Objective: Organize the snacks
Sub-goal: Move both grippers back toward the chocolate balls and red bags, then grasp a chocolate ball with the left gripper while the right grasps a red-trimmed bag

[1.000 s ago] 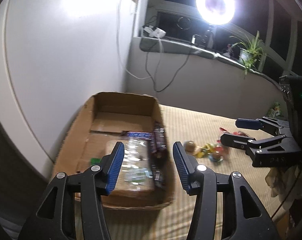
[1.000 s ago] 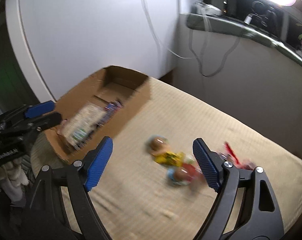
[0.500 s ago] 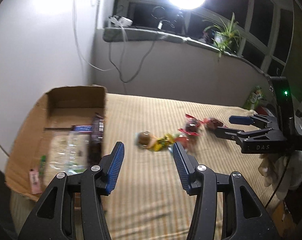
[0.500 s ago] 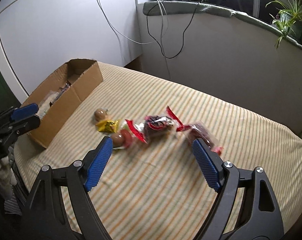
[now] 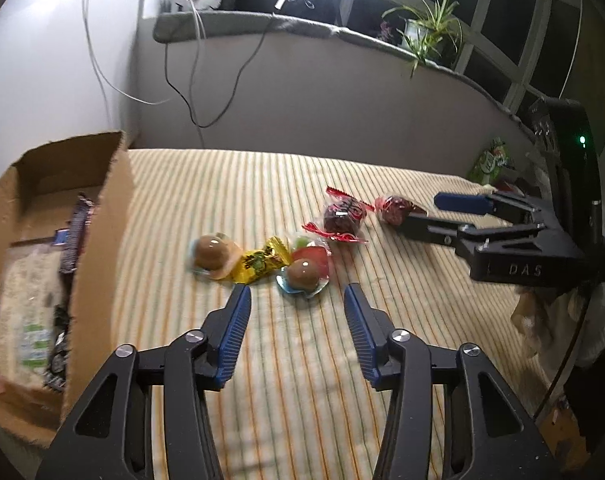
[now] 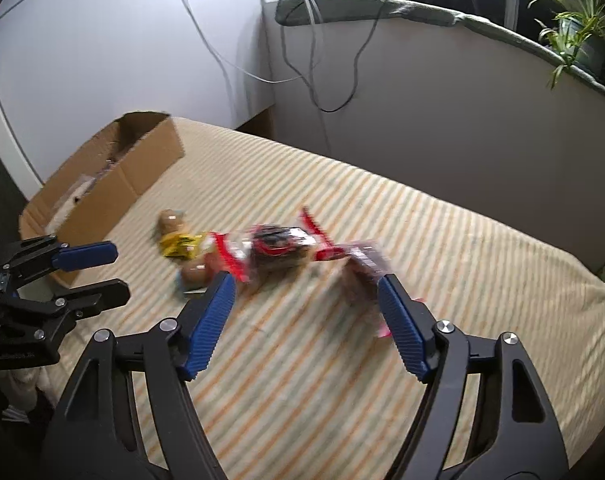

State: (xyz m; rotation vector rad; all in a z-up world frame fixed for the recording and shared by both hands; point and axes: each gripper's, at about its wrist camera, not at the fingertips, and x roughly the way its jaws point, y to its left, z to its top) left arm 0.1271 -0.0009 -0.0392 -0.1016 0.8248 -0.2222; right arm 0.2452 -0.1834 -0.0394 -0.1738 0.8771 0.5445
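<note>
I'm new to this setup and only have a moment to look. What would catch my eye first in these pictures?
A bright cluster of wrapped snacks lies mid-way across the striped cloth: brown domed cups, a yellow wrapper, red-ended packets. Both grippers, left gripper and right gripper, hang open just short of them. At the left stands a cardboard box already holding packets.

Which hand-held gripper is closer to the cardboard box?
The left hand-held gripper. It hangs over the striped cloth beside the cardboard box, open and empty. The right hand-held gripper is further away, over the red-wrapped snacks, also open.
</note>
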